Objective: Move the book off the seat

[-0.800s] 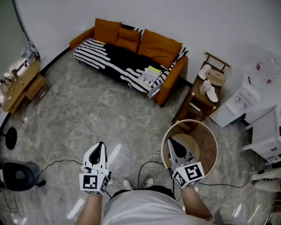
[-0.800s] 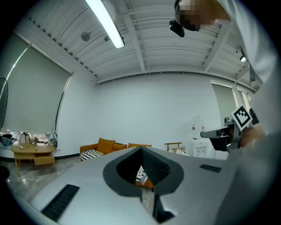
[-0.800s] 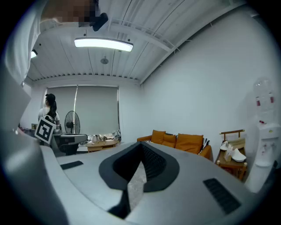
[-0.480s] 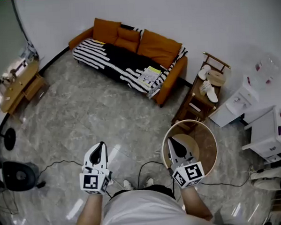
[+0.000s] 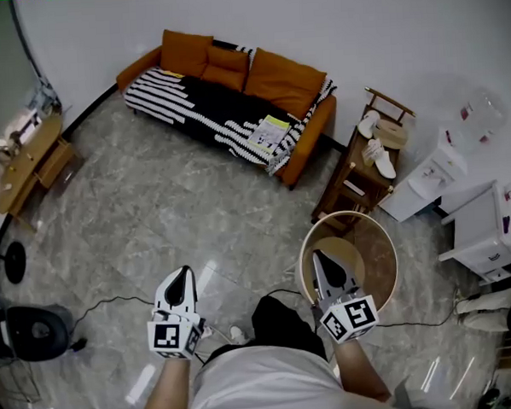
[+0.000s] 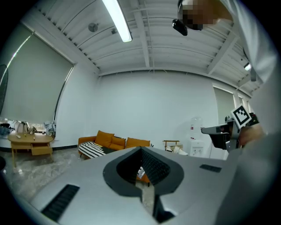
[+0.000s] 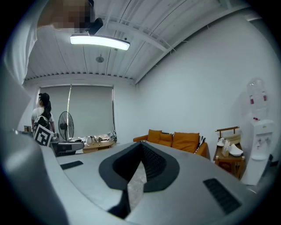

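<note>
The book (image 5: 270,134) is small and far off in the head view. Its cover reads as a pale patch with a yellow-green strip at one end, and its print cannot be made out. The black-and-white striped throw (image 5: 201,108) hides most of the seat of the orange sofa (image 5: 294,84). The wooden desk (image 5: 27,160) is cut by the left edge, and the white cabinet (image 5: 488,243) by the right. The person's torso covers the floor at the bottom.

In the left gripper view, the left gripper (image 6: 141,149) blocks the lower half of the picture with its own body. Only a pale scrap on the sofa shows through the slit below the tips, and whether that is the book cannot be told. In the right gripper view the sofa shows above the right gripper (image 7: 141,145), but no book can be picked out on it.

The book lies flat on the throw, at the end of the seat nearest the wooden shoe rack (image 5: 369,163). Its long axis runs from the back cushions toward the seat's front edge, across the sofa's length. The yellow-green end faces the cushions.

Both grippers hang over the floor, well apart from the sofa. The right one is above the round wooden table (image 5: 386,274). Each has its jaws pressed together to a point, with nothing between them.
</note>
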A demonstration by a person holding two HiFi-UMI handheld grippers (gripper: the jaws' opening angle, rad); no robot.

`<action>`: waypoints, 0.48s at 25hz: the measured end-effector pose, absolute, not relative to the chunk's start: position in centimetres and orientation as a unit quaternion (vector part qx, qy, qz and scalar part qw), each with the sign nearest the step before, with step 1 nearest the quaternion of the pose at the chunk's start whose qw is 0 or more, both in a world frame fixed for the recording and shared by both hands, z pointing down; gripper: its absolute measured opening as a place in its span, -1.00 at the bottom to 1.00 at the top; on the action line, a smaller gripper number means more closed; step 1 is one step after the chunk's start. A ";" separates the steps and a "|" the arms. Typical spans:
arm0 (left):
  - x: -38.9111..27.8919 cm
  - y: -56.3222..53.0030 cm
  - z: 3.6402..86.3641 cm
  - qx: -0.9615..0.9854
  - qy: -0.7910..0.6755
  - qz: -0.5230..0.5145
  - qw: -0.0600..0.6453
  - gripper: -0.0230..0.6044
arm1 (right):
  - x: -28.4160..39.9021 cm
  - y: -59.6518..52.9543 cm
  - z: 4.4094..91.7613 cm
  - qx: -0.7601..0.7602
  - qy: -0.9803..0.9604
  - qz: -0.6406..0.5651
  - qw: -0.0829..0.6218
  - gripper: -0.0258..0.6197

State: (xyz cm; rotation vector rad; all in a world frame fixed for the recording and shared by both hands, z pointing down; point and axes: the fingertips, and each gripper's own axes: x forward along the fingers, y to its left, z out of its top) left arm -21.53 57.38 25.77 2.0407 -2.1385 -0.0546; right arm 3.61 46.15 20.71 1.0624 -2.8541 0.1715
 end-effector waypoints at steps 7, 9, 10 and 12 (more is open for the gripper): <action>-21.4 52.9 26.5 0.703 -0.705 -0.010 0.093 -0.87 | 3.3 42.4 22.6 0.361 -0.928 0.067 0.063 -0.85; -22.0 51.3 27.3 0.699 -0.709 -0.008 0.093 -0.87 | 2.4 40.4 23.7 0.353 -0.931 0.070 0.061 -0.85; -22.4 50.4 27.7 0.695 -0.713 -0.005 0.097 -0.87 | 1.8 39.2 24.2 0.349 -0.932 0.074 0.060 -0.85; -23.0 48.3 28.1 0.689 -0.717 0.011 0.100 -0.87 | 0.9 36.3 24.8 0.342 -0.934 0.080 0.056 -0.85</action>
